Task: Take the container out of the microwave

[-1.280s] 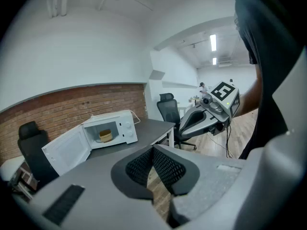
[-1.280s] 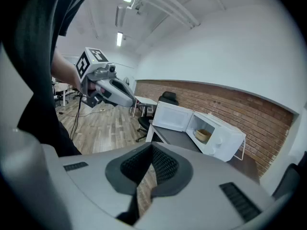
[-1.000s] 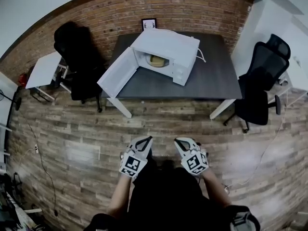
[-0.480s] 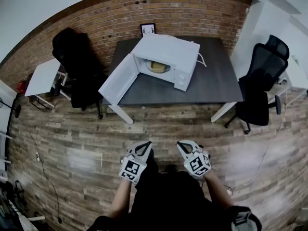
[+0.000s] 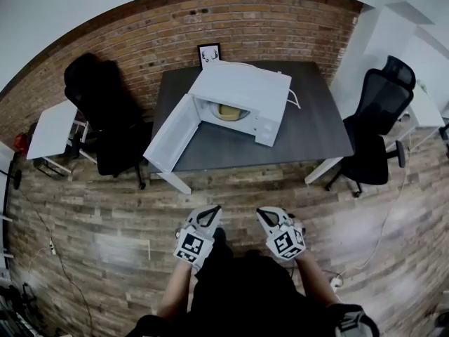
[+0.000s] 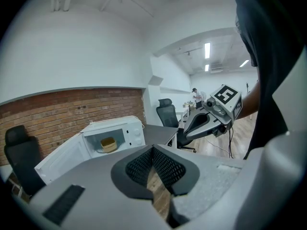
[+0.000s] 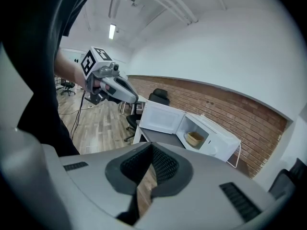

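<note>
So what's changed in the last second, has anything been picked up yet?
Nothing has been picked up. The microwave and table sit slightly lower in the head view, so the person seems to have stepped a little closer. Unchanged: the left hand-held gripper and right hand-held gripper are held low, shut and empty; the door is open and the container is inside.

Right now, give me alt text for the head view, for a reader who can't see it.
From above, a white microwave stands on a dark table, door swung open, a tan container inside. The person stands back on the wood floor, left claw and right claw held low, well short of the table.
</note>
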Tool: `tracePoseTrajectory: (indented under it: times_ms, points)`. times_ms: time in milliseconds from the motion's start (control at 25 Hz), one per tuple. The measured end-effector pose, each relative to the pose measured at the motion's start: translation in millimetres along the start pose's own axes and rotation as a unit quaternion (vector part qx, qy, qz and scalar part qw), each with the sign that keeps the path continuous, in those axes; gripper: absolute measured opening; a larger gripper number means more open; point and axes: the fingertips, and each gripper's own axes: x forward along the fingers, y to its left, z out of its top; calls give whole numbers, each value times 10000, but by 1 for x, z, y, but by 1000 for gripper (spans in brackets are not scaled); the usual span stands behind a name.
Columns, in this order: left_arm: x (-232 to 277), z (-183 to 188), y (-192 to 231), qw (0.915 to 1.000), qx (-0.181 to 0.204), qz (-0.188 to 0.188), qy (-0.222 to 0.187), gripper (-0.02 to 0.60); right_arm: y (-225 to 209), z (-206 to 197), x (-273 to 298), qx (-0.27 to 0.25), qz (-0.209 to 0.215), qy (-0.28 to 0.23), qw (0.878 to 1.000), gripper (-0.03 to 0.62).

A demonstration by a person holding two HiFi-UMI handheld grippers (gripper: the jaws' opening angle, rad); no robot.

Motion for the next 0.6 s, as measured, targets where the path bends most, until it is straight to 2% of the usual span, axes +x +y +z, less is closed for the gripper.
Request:
tracePoseTrajectory:
  times_ms: [160, 280, 440, 600]
  points:
    - [6, -2, 25, 9999, -53, -114, 40, 2, -7, 13, 20, 55, -93, -5, 9999, -3]
    - [10, 1, 39, 9998, 67, -197, -17, 2, -10, 16, 30, 112, -122, 61, 9998, -3]
    - [15, -7, 48, 9995, -80, -286, 52, 2, -14, 17, 38, 138, -196, 102, 9997, -3]
    - [19, -7, 55, 9994, -18, -353, -15, 2, -18, 16, 43, 131, -277, 158, 9994, -3]
